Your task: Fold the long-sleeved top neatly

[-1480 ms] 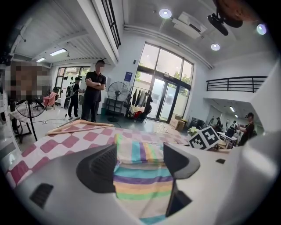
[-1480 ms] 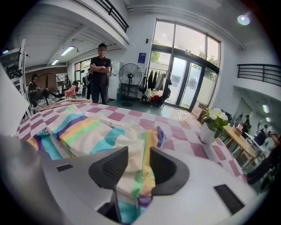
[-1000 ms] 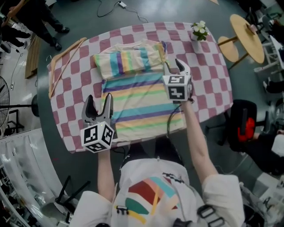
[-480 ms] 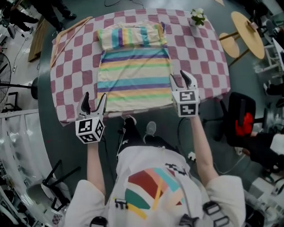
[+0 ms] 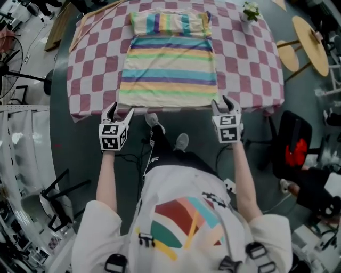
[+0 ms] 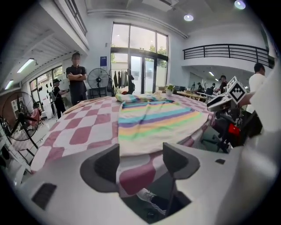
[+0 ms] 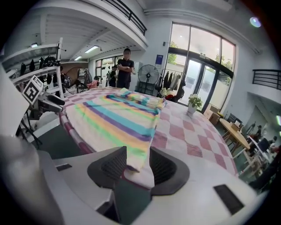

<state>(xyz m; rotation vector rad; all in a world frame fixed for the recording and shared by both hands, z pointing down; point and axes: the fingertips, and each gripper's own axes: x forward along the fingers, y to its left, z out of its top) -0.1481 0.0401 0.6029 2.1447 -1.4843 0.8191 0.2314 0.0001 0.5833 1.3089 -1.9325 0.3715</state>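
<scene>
Lying flat on the checked cloth [image 5: 96, 64] that covers the worktop [image 5: 73, 108], the striped long-sleeved top [image 5: 169, 69] sits in the upper middle of the head view, its hem along the near edge of the worktop and its far end doubled over into a narrow band [image 5: 168, 24] of stripes that run the other way. The left tool [image 5: 119, 111] hangs at the near edge of the worktop, just left of the top's lower left corner. In the left gripper view its jaws stand wide apart; that corner and the hanging cloth show through the gap, and neither pad touches them. The right tool [image 5: 223, 102] is at the top's lower right corner. In the right gripper view its jaws stand about half apart and have just been closing a little, with the corner of the hem and the cloth edge under it between them; the gap is still wider than the fabric, and no firm pinch shows. Both tools point down and away from the person toward the worktop. A small potted plant [image 5: 249, 9] stands on the worktop at the upper right, well apart from the top.
</scene>
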